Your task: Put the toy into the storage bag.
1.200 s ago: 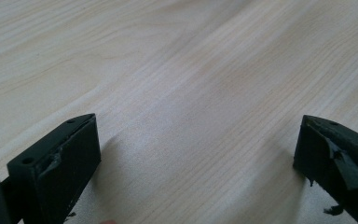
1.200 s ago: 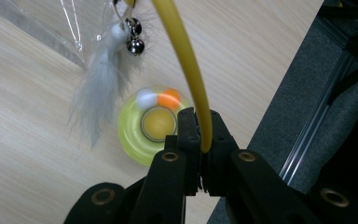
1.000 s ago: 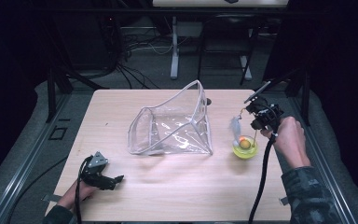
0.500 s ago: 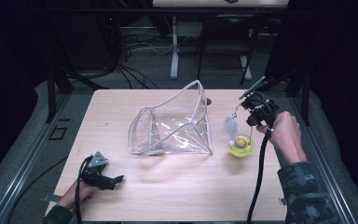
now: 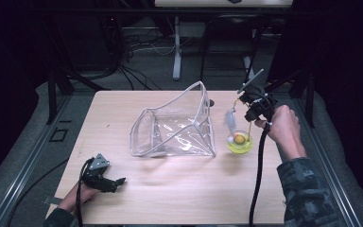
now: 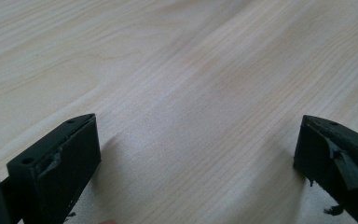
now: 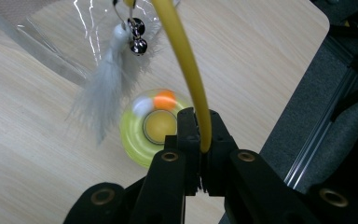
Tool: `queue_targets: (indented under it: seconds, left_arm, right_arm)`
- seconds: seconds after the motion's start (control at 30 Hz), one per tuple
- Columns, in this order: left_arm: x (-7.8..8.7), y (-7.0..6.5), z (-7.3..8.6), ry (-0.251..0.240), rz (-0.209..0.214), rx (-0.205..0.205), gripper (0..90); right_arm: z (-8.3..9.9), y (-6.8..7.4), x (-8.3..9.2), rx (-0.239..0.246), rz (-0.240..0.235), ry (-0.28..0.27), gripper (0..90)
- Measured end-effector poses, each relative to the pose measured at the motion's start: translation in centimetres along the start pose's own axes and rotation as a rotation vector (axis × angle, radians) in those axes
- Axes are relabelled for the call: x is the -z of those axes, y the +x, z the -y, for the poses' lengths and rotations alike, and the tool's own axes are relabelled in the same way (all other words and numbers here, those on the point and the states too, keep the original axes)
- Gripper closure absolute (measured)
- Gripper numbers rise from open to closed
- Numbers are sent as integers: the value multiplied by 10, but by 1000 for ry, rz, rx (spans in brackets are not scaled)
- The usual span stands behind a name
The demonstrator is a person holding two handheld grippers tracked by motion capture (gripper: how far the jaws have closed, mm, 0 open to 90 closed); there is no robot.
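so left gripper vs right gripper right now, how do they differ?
The left gripper has its jaws wide apart with nothing between them; the right gripper is shut on a yellow wand. The left gripper sits low at the near edge of the table, over bare wood; the right gripper is raised at the far right, above a yellow-green round toy, with a grey feather and bells dangling beside the wand. Both have black jaws and a trailing cable.

Right tongs (image 7: pixel 199 135) clamped and raised, left tongs (image 6: pixel 196 154) agape, low.
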State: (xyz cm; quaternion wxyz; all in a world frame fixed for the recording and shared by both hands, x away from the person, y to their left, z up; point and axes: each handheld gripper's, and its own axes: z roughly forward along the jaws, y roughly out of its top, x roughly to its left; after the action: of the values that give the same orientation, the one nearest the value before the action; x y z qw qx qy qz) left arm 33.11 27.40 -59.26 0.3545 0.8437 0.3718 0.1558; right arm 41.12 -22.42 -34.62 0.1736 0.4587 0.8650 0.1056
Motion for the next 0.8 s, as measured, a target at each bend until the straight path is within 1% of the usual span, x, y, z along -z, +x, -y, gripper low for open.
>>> queue_targets:
  seconds: [0.07, 0.1, 0.17, 0.4, 0.53, 0.57, 0.63, 0.8]
  left_arm:
    - [0, 0, 0, 0, 0, 0, 2]
    - [0, 0, 0, 0, 0, -1, 2]
    - [0, 0, 0, 1, -2, -4, 2]
    - [0, 0, 0, 1, -2, -4, 2]
    - [0, 0, 0, 1, -2, -4, 2]
    - [0, 0, 0, 1, -1, -4, 2]
    - [0, 0, 0, 1, -2, -4, 2]
    - [0, 0, 0, 1, -2, -4, 2]
  right_arm:
    - [-3, 2, 1, 11, 10, 4, 878]
    - [-5, 2, 3, 15, 6, 5, 878]
    - [-7, 2, 4, 7, 6, -8, 878]
    - [-12, 0, 13, 9, 11, -13, 878]
    - [-14, -1, 16, 16, 17, -7, 879]
    - [-16, -1, 18, 10, 16, -16, 878]
    - [-18, -1, 20, 19, 20, -12, 878]
    - [-23, -1, 25, 20, 18, -23, 879]
